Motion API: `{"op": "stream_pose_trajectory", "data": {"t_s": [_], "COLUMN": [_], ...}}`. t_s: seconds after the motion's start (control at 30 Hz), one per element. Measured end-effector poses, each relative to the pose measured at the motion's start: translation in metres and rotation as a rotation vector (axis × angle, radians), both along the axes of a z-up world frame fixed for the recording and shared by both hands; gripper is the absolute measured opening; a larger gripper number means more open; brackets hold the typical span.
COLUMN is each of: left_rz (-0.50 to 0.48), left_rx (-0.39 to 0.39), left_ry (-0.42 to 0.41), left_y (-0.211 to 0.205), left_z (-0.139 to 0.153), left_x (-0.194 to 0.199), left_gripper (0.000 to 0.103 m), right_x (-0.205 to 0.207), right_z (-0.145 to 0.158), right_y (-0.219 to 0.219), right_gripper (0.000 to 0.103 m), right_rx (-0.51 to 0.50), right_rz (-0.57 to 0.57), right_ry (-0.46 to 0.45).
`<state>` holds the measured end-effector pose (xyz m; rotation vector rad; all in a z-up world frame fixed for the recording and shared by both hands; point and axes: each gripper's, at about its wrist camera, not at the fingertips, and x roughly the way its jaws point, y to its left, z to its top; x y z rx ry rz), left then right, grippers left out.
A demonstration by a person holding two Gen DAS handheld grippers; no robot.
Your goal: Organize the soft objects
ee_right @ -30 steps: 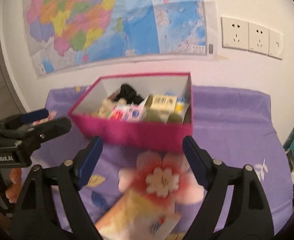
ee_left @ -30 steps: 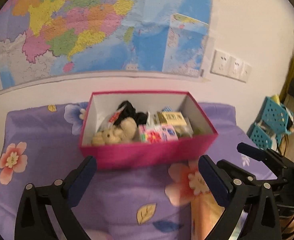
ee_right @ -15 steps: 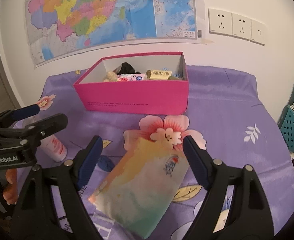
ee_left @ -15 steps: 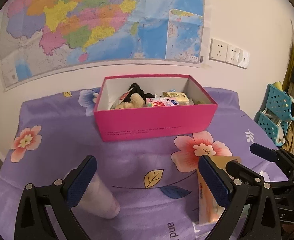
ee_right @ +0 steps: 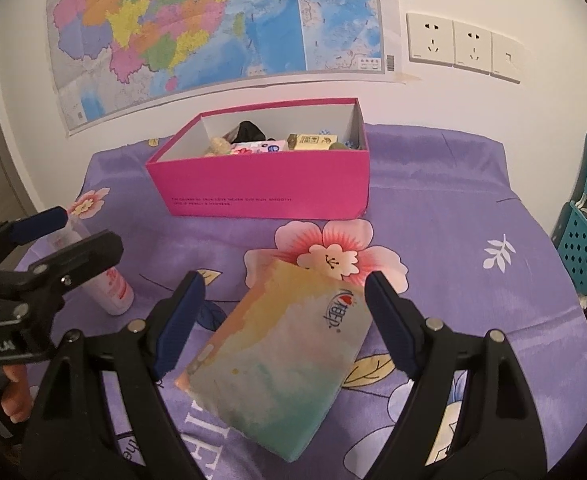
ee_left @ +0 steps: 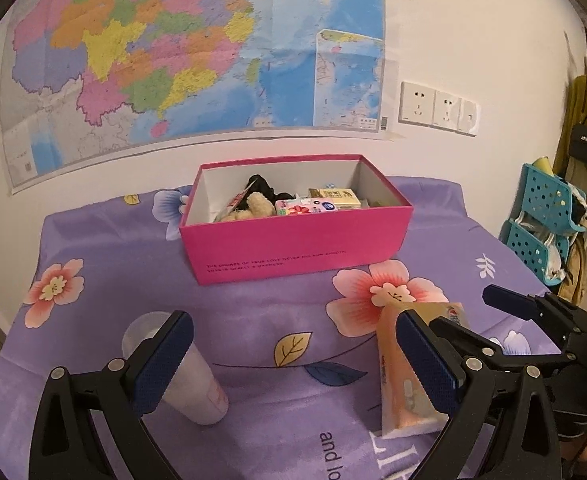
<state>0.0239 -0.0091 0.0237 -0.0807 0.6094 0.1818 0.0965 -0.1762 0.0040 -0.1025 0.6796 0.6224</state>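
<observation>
A pink box (ee_left: 301, 246) stands on the purple flowered cloth and holds a beige plush toy (ee_left: 253, 206), a black soft item (ee_left: 261, 184) and small tissue packs (ee_left: 305, 206). A pastel soft tissue pack (ee_right: 285, 352) lies flat in front of the box (ee_right: 269, 192). My right gripper (ee_right: 285, 300) hovers open over it, one finger on each side, not touching. My left gripper (ee_left: 293, 344) is open with nothing between its fingers. A white tube (ee_left: 181, 376) lies by its left finger, and the pack (ee_left: 397, 372) sits behind its right finger.
The cloth (ee_left: 105, 248) covers a small table against a wall with a map (ee_left: 181, 52) and sockets (ee_right: 465, 48). Blue perforated baskets (ee_left: 541, 220) stand at the right. A hand (ee_right: 9, 392) holds the left gripper (ee_right: 69, 236).
Both grippers have drawn back from the box and sunk lower. The tissue pack and the white tube have come into view near the fingers. The jaws stayed open.
</observation>
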Motion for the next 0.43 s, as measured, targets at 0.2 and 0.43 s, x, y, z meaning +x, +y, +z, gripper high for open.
{"op": "stream_pose_trajectory", "data": {"t_s": [0.2,0.43], "left_rz": [0.009,0.015], "left_rx": [-0.009,0.002], "left_ry": [-0.001,-0.004], "left_y": [-0.0009,-0.0045], "left_z": [-0.0023,-0.0078], "left_x": [-0.0048,-0.0104], "left_gripper": [0.103,0.103], "right_x": [-0.0036,-0.0077], "right_z": [-0.0016,-0.0025], "right_y": [-0.0020,-0.0051], "right_gripper": [0.083,0.083], "right_rx": [0.001,0.004], "right_rz": [-0.005,-0.016], "right_ry": [-0.004,-0.008]}}
